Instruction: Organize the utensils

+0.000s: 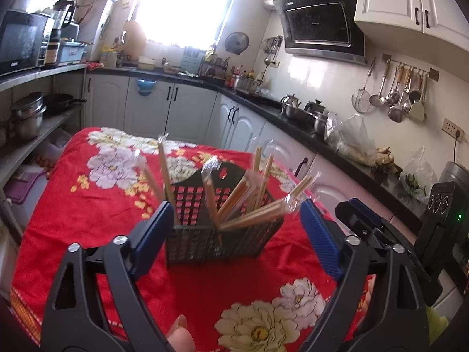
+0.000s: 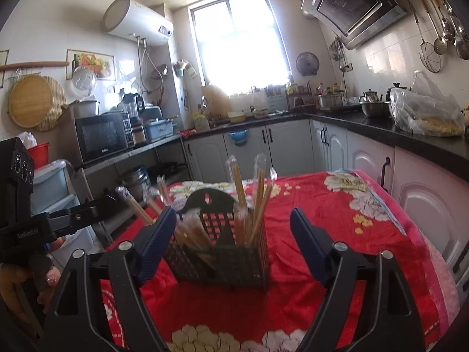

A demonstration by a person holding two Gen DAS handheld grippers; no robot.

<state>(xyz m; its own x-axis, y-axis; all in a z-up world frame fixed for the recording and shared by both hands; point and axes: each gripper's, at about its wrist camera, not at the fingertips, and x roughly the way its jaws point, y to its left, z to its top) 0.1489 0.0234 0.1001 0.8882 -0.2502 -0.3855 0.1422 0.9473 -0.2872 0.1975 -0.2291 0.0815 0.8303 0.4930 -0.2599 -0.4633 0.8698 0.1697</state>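
Left gripper (image 1: 234, 234): jaws spread wide, blue pads clear on either side of the basket, gripping nothing. A fingertip (image 1: 180, 334) shows at the bottom edge below it.
Right gripper (image 2: 231, 243): also released, pads standing well apart with the basket in the gap beyond them, nothing pinched.
Hand on the left tool (image 2: 44, 281): seen from the right wrist view, fingers wrapped round the black handle at the left edge.
Tablecloth (image 1: 88, 199): red with big pale flowers, covering the whole table under both tools.
Basket (image 1: 222, 240): dark mesh caddy, standing upright on the cloth near the table's middle, divided into compartments.
Chopsticks (image 1: 249, 202): wrapped in clear sleeves, standing in the basket and fanning out at all angles; some lean far over the rim, blurred.
Counter (image 1: 337, 143): black top running along the right, carrying steel pots (image 1: 296, 110) and plastic bags (image 1: 351, 138).
Far wall: bright window (image 2: 240, 47), range hood (image 1: 322, 20), ladles on a rail (image 1: 398, 94), microwave (image 2: 102, 138) on the left shelf.
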